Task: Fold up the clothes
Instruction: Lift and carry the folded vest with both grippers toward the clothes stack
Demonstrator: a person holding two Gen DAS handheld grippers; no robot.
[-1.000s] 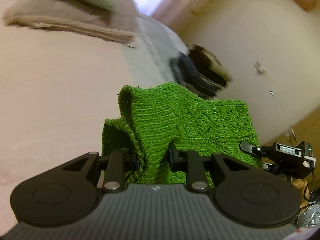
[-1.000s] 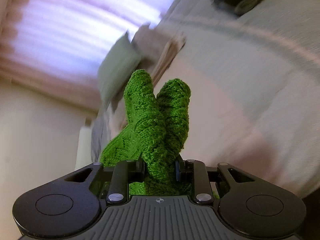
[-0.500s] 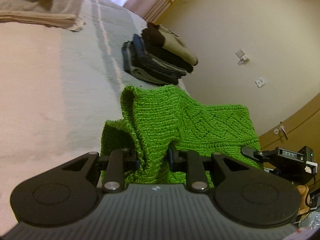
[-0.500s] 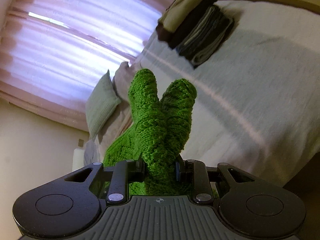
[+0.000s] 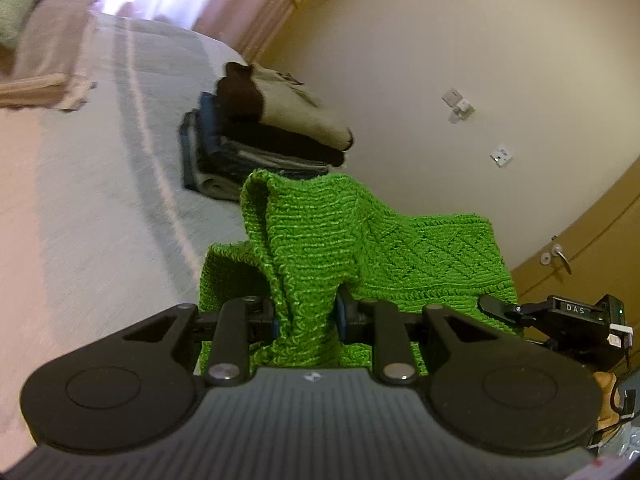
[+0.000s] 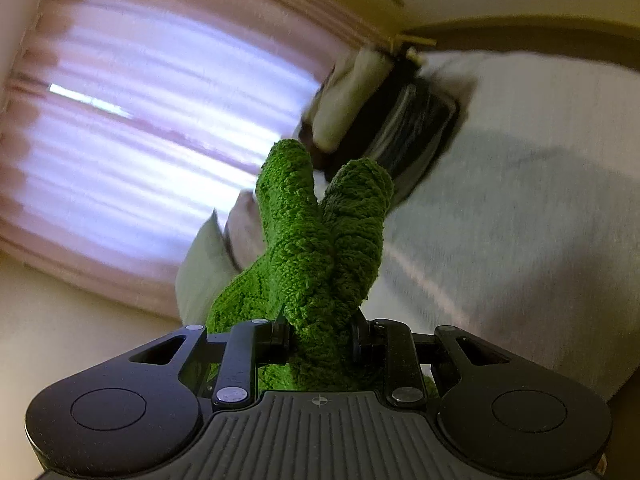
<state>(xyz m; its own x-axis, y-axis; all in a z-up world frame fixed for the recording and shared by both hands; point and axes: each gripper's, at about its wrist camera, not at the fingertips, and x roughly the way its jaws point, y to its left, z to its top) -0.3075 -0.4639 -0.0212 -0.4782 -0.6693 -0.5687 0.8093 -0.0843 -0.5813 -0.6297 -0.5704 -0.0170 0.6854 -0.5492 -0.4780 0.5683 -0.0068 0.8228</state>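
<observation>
The bright green chunky knitted garment (image 5: 360, 240) is coarse wool-like cloth, ribbed and diamond-patterned (fuzzier close up). The matt black plastic left gripper (image 5: 306, 322) has shiny metal rivets; the right gripper (image 6: 320, 338) looks alike. The pale grey bedspread (image 5: 100, 200) is soft matt fabric.

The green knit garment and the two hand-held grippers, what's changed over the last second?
Both cameras have swung across the bed toward the stack of folded clothes, which now sits larger and just behind the green knit garment. Unchanged: the left hand-held gripper and the right hand-held gripper stay clamped on bunched folds of it, draped the same way.
</observation>
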